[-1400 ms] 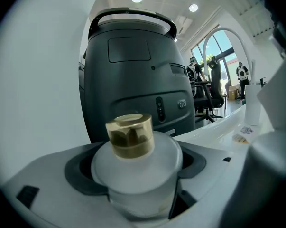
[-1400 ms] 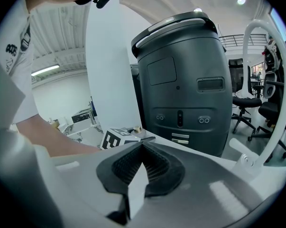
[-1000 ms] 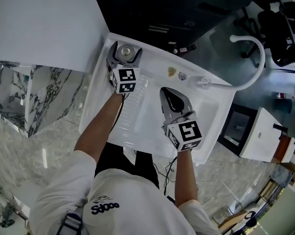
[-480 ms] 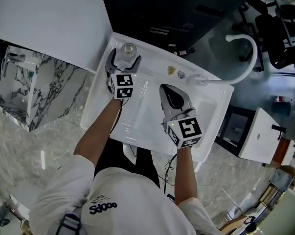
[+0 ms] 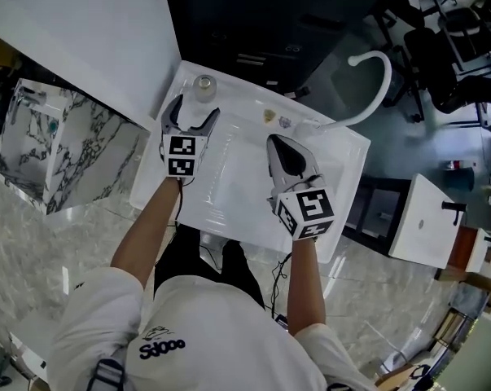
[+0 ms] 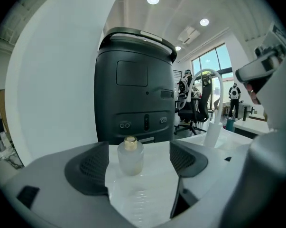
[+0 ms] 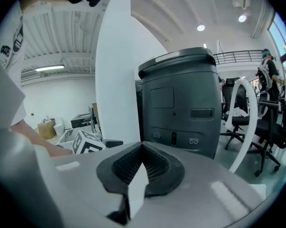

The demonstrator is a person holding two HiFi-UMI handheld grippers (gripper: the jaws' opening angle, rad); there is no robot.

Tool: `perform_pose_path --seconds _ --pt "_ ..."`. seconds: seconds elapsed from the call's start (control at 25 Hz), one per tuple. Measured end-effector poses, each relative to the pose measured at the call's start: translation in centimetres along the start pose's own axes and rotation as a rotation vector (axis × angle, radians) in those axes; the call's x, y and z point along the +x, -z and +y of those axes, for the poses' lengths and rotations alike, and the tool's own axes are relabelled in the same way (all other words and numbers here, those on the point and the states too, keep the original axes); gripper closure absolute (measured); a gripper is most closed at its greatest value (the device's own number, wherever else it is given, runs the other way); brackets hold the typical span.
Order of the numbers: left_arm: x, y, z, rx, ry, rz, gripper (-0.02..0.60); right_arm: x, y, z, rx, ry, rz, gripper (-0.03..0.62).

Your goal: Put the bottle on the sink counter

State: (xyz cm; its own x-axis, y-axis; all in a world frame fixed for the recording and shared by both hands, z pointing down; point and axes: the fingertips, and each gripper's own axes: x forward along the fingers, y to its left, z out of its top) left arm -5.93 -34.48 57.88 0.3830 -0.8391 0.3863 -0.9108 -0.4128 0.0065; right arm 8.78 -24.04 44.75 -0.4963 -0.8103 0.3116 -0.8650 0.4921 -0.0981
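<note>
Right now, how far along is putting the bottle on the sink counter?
Done: the bottle stands upright on the sink counter, near its far corner. In hand: nothing. The left gripper has its jaws apart just short of the bottle and not touching it, and the right gripper is shut and empty over the counter. Left: seemingly only drawing the left gripper clear.

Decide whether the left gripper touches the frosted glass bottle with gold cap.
Apart. Left gripper view: white counter shows between the frosted glass bottle and both spread jaws of the left gripper.
</note>
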Motion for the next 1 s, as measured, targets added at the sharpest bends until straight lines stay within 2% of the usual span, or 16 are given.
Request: perform_pose_path --seconds 0.16,0.28,0.44,0.64,0.8,0.88,1.0 --pt "-2.4 -2.2 -1.1 0.038 0.08 0.009 0.187 -1.7 -1.6 -1.2 -0.007 0.03 -0.024 0.585" --pt "-4.0 -4.4 -1.7 0.066 0.11 0.0 0.205 -2.7 -2.9 -1.9 -0.019 0.046 -0.035 0.585" --pt "-5.7 -7.4 -2.5 0.12 0.123 -0.054 0.311 -3.6 -4.6 -2.2 -0.045 0.056 -0.056 0.585" --pt "-7.9 -10.9 -3.0 0.138 0.136 -0.117 0.45 -4.9 -6.6 -2.0 -0.092 0.063 -0.081 0.585" --pt "-9.4 -13.9 -3.1 0.134 0.142 -0.171 0.518 -5.7 -8.2 -2.0 -0.113 0.071 -0.107 0.585" --pt "-10.2 -15.3 -3.4 0.133 0.156 -0.194 0.572 -6.1 -9.0 -2.0 -0.123 0.074 -0.12 0.585" --pt "-11.4 -17.2 -3.8 0.151 0.174 -0.223 0.577 -6.5 -10.3 -1.9 -0.135 0.073 -0.145 0.585"
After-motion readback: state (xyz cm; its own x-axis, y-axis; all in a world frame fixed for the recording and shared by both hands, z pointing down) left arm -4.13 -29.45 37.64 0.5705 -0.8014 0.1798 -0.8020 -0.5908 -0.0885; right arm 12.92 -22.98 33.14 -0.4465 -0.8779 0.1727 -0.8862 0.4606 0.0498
